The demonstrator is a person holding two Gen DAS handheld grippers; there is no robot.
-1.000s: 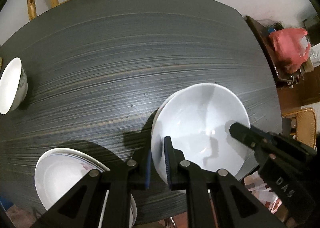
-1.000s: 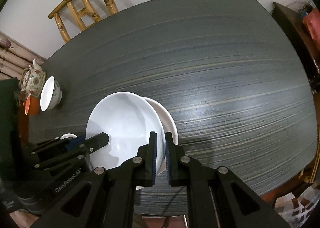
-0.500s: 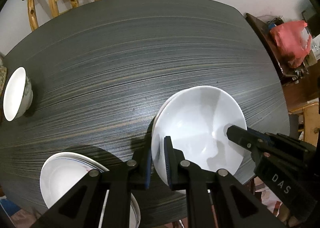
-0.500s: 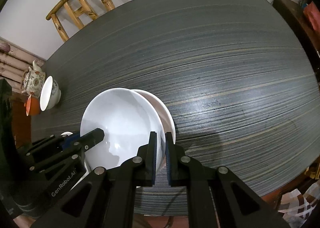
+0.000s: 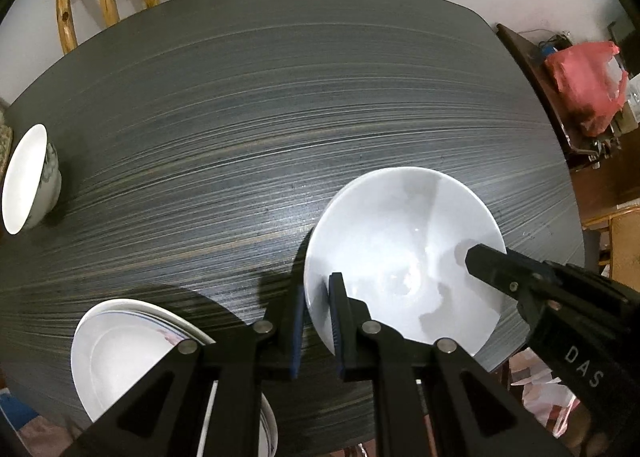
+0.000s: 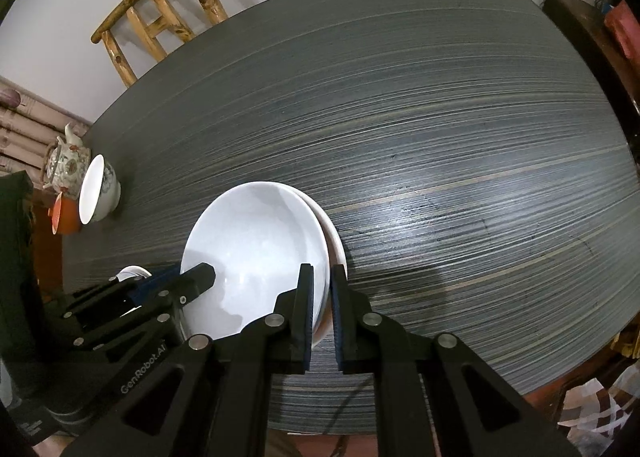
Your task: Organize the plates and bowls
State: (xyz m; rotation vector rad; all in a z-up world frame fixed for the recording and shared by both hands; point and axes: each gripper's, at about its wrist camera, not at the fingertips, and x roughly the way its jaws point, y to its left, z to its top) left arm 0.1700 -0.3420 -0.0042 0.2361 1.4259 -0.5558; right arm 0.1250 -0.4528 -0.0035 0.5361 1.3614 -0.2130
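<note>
A large white bowl (image 5: 400, 257) sits over the near part of the dark table (image 5: 280, 97). My left gripper (image 5: 318, 297) is shut on its left rim. My right gripper (image 6: 320, 297) is shut on the opposite rim of the same bowl (image 6: 256, 241). A second bowl's rim (image 6: 338, 249) shows just under it on the right side, nested. Each gripper also shows in the other's view: the right gripper (image 5: 500, 269) and the left gripper (image 6: 192, 281). A stack of white plates (image 5: 120, 357) lies at the near left, and a small patterned bowl (image 5: 28, 181) stands at the far left edge.
A teapot (image 6: 64, 165) and an orange cup (image 6: 64, 215) stand beside the small bowl (image 6: 98, 193). A wooden chair (image 6: 160, 21) stands behind the table. A red bag (image 5: 588, 85) lies on a side cabinet to the right. The table's front edge is close.
Both grippers keep their hold on the bowl's rims. The views have drifted only slightly; nothing else has moved.
</note>
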